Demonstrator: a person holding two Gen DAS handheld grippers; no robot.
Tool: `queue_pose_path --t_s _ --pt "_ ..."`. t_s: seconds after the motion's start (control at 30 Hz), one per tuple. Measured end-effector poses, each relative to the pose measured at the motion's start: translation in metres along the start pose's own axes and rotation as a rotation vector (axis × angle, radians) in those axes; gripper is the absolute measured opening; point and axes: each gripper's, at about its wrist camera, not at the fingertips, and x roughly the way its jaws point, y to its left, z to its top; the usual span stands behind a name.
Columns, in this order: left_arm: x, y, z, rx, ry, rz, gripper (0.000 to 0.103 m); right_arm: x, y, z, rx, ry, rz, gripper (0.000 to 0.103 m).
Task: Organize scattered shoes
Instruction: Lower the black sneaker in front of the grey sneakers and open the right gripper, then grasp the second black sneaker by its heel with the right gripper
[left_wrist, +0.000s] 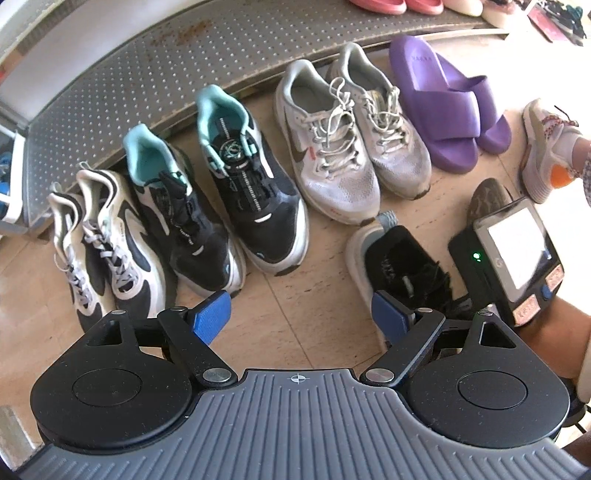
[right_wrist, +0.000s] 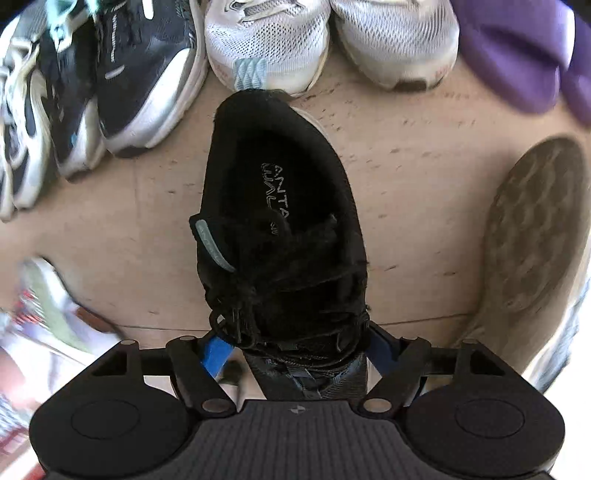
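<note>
A black sneaker (right_wrist: 280, 192) stands on the tiled floor with its heel toward the row of shoes; in the left wrist view the same black sneaker (left_wrist: 402, 266) sits low on the right. My right gripper (right_wrist: 299, 347) straddles its laced front, and both blue pads (right_wrist: 216, 352) touch the shoe's sides. My left gripper (left_wrist: 303, 317) hangs open over bare floor, left of the black sneaker, with nothing between its fingers. Along the shelf front stand white-and-black sneakers (left_wrist: 103, 243), a black-and-teal pair (left_wrist: 221, 184), a grey-white pair (left_wrist: 347, 140) and purple slides (left_wrist: 454, 110).
A perforated metal shelf (left_wrist: 147, 74) runs behind the row, with pink and pale shoes (left_wrist: 402, 5) on it. An overturned shoe sole (right_wrist: 535, 229) lies right of the black sneaker. A person's foot in a light sneaker (left_wrist: 546, 147) stands at the far right.
</note>
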Motion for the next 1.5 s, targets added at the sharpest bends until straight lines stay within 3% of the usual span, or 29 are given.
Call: queue_pose_path --t_s 0.13,0.23,0.47,0.73,0.83,0.93,1.03,1.13,1.2,1.5 --pt "-0.002 0.0 -0.002 -0.006 -0.013 -0.002 0.087 -0.001 0.03 -0.007 -0.221 -0.079 -0.12 0.08" --pt "-0.005 0.0 -0.002 -0.009 -0.031 0.004 0.087 -0.005 0.036 -0.009 -0.247 -0.089 -0.16 0.09" --pt "-0.02 -0.008 0.002 0.004 -0.091 0.007 0.088 -0.035 0.026 -0.014 -0.281 -0.089 -0.152 0.092" --pt "-0.039 -0.033 0.008 0.055 -0.15 -0.015 0.089 -0.11 -0.012 -0.03 -0.22 -0.135 -0.156 0.092" --pt "-0.039 -0.049 0.008 0.105 -0.148 -0.03 0.09 -0.141 -0.037 -0.032 -0.17 -0.215 -0.164 0.094" --pt "-0.028 -0.058 0.006 0.137 -0.109 -0.043 0.09 -0.165 -0.091 -0.026 -0.003 -0.328 -0.164 0.096" --pt "-0.016 -0.065 0.005 0.157 -0.069 -0.023 0.09 -0.157 -0.132 -0.019 0.15 -0.331 -0.144 0.095" --pt "-0.007 -0.064 0.008 0.153 -0.047 -0.009 0.09 -0.125 -0.165 -0.015 0.282 -0.277 -0.073 0.092" --pt "0.0 -0.06 0.011 0.134 -0.033 -0.001 0.09 -0.102 -0.173 -0.008 0.321 -0.226 -0.074 0.092" --pt "0.021 -0.027 0.016 0.006 0.029 0.035 0.09 -0.05 -0.153 0.029 0.181 -0.188 -0.15 0.094"
